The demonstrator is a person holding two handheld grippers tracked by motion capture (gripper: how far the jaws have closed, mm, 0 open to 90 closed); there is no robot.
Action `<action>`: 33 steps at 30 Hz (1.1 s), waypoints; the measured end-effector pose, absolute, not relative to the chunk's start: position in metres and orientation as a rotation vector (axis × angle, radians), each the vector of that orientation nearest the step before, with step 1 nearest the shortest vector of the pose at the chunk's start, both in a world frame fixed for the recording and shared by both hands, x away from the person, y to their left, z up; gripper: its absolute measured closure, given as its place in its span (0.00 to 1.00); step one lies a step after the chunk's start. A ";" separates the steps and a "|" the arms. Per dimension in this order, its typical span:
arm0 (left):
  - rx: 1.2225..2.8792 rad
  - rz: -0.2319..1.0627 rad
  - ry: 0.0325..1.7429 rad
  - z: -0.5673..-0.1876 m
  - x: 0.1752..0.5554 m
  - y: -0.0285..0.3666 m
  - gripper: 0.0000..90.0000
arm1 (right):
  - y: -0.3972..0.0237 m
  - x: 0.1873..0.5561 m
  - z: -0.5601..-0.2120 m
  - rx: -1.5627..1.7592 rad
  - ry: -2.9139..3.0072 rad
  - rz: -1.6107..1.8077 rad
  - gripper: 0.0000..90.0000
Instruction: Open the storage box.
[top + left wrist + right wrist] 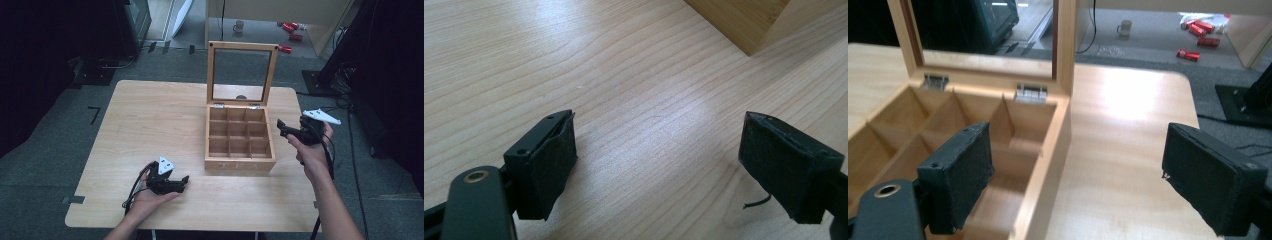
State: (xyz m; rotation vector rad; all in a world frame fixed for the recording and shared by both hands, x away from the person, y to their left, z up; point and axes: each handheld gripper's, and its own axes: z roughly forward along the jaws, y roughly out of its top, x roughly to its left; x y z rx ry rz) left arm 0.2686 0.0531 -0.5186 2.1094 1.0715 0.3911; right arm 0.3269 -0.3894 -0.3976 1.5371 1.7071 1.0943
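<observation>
Your right tongs (281, 127) gape empty beside the open tea box (239, 162), while your left tongs (184, 181) rest spread on the surface (150, 115).

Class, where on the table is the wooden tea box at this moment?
In the high view the wooden tea box sits right of the table's centre, lid upright, between the left tool and the right tool.
</observation>
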 end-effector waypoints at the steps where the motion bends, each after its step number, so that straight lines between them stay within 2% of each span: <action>1: 2.109 0.391 1.072 -0.519 0.269 0.053 0.18 | -0.391 0.321 -0.403 1.538 1.712 1.087 0.14; 22: 2.115 0.399 1.072 -0.519 0.269 0.053 0.17 | -0.416 0.227 -0.483 1.612 1.771 0.999 0.14; 33: 2.119 0.412 1.076 -0.519 0.268 0.051 0.17 | -0.412 0.200 -0.519 1.634 1.875 0.872 0.12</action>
